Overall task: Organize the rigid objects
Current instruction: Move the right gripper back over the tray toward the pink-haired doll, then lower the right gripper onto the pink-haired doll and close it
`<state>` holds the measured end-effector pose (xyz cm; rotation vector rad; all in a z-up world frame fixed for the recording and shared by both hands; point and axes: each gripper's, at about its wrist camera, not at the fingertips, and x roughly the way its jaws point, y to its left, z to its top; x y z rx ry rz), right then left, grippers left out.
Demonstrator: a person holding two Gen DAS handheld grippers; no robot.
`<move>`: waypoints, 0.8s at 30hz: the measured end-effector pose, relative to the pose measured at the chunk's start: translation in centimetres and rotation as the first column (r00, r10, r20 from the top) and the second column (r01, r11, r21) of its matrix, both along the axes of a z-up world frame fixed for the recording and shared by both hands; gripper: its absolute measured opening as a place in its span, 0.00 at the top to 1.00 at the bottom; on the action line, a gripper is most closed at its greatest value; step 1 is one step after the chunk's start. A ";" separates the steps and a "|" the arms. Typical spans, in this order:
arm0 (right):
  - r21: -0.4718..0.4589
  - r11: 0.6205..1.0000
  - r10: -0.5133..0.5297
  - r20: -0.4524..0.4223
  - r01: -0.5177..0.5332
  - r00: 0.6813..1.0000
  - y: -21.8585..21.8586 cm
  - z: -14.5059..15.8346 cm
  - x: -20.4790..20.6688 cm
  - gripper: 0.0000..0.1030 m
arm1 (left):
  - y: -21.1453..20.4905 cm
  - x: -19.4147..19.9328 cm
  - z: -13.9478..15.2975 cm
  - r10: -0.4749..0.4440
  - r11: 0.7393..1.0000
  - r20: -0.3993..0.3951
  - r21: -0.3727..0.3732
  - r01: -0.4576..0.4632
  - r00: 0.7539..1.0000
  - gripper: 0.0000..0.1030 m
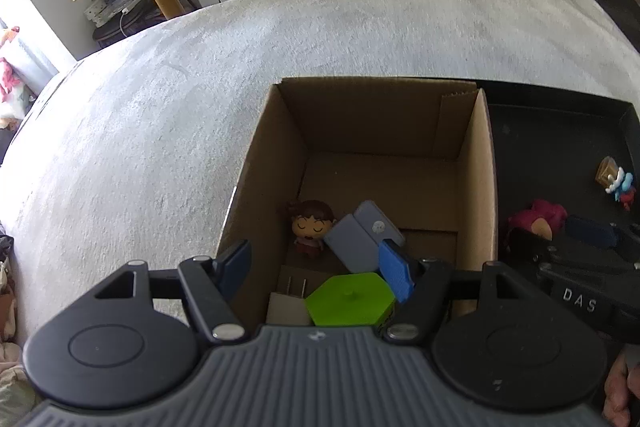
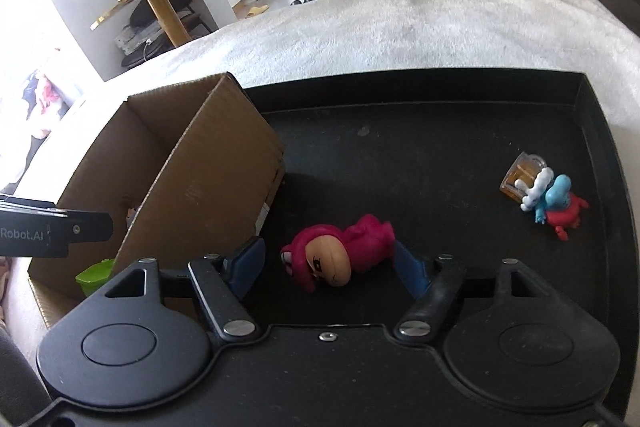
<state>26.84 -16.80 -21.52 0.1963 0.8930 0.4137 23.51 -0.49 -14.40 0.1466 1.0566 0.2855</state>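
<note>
Black tray (image 2: 592, 131), pink figure (image 2: 340, 255) between open right hand-held gripper (image 2: 330, 263) fingers

A plain brown cardboard box (image 1: 376, 131) is seen; inside it, a lime-green hexagonal lid (image 1: 350, 299); beside it, a black tray (image 2: 440, 131) with a magenta-hooded figurine (image 2: 340, 253).

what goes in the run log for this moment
left gripper: open over box | right gripper: open around pink doll | tray: blue figure left
</note>
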 end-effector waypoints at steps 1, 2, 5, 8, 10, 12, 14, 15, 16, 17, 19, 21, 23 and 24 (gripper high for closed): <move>0.000 1.000 -0.004 -0.004 0.004 1.000 0.0 -0.1 0.1 0.32 | -0.1 0.1 -0.1 -0.003 1.000 -0.003 0.002 0.003 1.000 0.33; -0.002 1.000 -0.008 -0.006 0.008 1.000 -0.1 -0.1 0.2 0.31 | -0.1 0.1 -0.2 -0.005 1.000 -0.005 0.004 0.005 1.000 0.33; -0.027 1.000 -0.009 0.009 0.009 1.000 0.1 -0.3 0.2 0.28 | -0.1 0.2 -0.3 -0.005 1.000 -0.008 0.007 0.005 1.000 0.33; -0.044 0.999 0.000 0.007 0.000 1.000 0.4 -0.7 0.3 0.26 | 0.0 0.3 -0.3 -0.003 1.000 -0.010 0.008 0.003 1.000 0.33; -0.050 0.999 0.007 0.007 -0.006 1.000 0.8 -1.0 0.3 0.26 | 0.1 0.3 -0.1 -0.001 1.000 -0.004 0.004 0.001 1.000 0.33; -0.066 0.998 0.019 0.013 -0.018 1.000 1.3 -1.1 0.4 0.32 | 0.2 0.2 -0.1 0.003 1.000 0.000 -0.006 -0.003 1.000 0.33; -0.080 0.996 0.029 0.025 -0.027 0.999 1.3 -1.0 0.2 0.33 | 0.4 0.0 0.0 -0.001 1.000 0.003 -0.014 0.001 1.000 0.33; -0.083 0.996 0.024 0.025 -0.022 0.999 1.2 -0.9 0.0 0.33 | 0.4 0.0 0.0 -0.005 1.000 0.004 -0.015 0.005 1.000 0.33; -0.085 0.996 0.013 0.024 -0.011 1.000 1.1 -0.8 -0.1 0.33 | 0.4 -0.1 0.0 -0.007 1.000 0.006 -0.015 0.007 1.000 0.33; -0.082 0.997 -0.001 0.021 0.003 1.000 0.8 -0.6 -0.2 0.33 | 0.5 -0.2 0.0 -0.009 1.000 0.007 -0.017 0.009 1.000 0.33; -0.073 0.997 -0.015 0.015 0.016 1.000 0.5 -0.3 -0.4 0.34 | 0.5 -0.4 0.1 -0.011 1.000 0.006 -0.027 0.012 1.000 0.33; -0.088 0.996 -0.017 0.024 0.019 1.000 0.4 0.1 -0.9 0.34 | 0.5 -0.7 0.2 -0.016 0.999 0.009 -0.036 0.016 1.000 0.33; -0.097 0.995 -0.015 0.032 0.018 0.999 0.3 0.6 -1.4 0.34 | 0.4 -1.0 0.6 -0.023 0.999 0.016 -0.043 0.024 1.000 0.33; -0.100 0.995 -0.016 0.033 0.019 0.999 0.2 0.8 -1.6 0.34 | 0.5 -1.2 0.7 -0.026 0.999 0.020 -0.046 0.027 0.999 0.33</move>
